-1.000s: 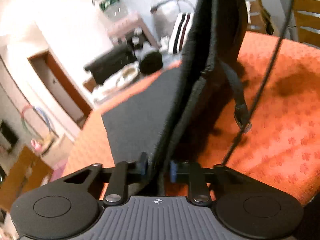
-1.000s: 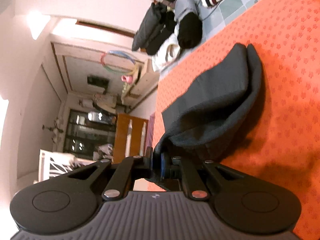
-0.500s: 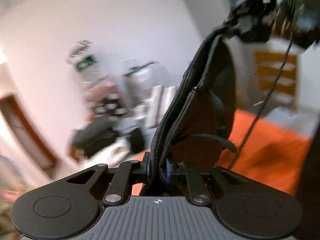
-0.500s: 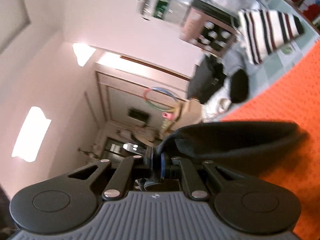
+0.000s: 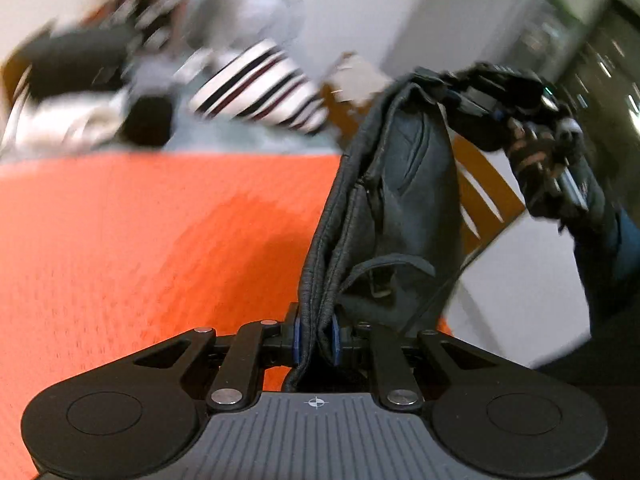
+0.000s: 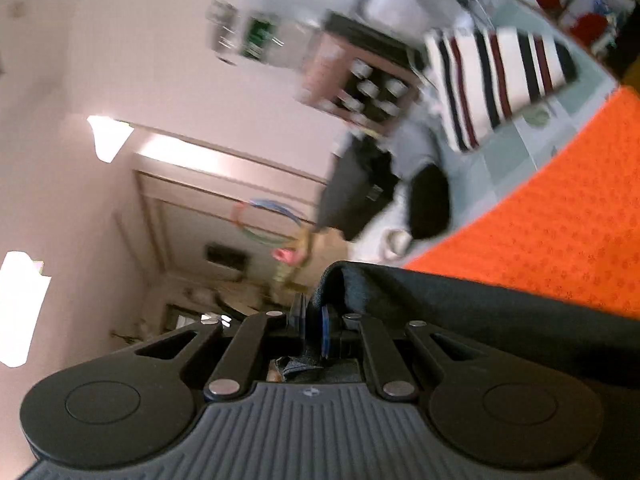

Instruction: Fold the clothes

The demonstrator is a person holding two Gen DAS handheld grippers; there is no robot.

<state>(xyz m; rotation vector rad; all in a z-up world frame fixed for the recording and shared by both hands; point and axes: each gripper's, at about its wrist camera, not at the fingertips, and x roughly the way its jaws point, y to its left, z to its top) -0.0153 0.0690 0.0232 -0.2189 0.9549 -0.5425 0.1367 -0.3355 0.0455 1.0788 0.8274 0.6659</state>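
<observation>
A dark grey garment (image 5: 404,184) hangs stretched in the air above the orange cloth-covered table (image 5: 140,232). My left gripper (image 5: 314,340) is shut on one end of its thick hem. The other gripper shows in the left wrist view at the upper right (image 5: 500,96), holding the far end. In the right wrist view my right gripper (image 6: 314,328) is shut on the garment's edge (image 6: 480,300), which runs off to the right over the orange table (image 6: 560,232).
A striped black, red and white cloth (image 5: 260,84) (image 6: 500,84) lies beyond the table on a tiled floor. Dark bags (image 6: 360,192) and a wooden shelf (image 6: 360,80) stand by the wall. A wooden chair (image 5: 480,184) is behind the garment.
Both grippers have lifted the garment off the table and swung round; it lay partly on the cloth a second ago and now hangs between them. Both views are motion-blurred.
</observation>
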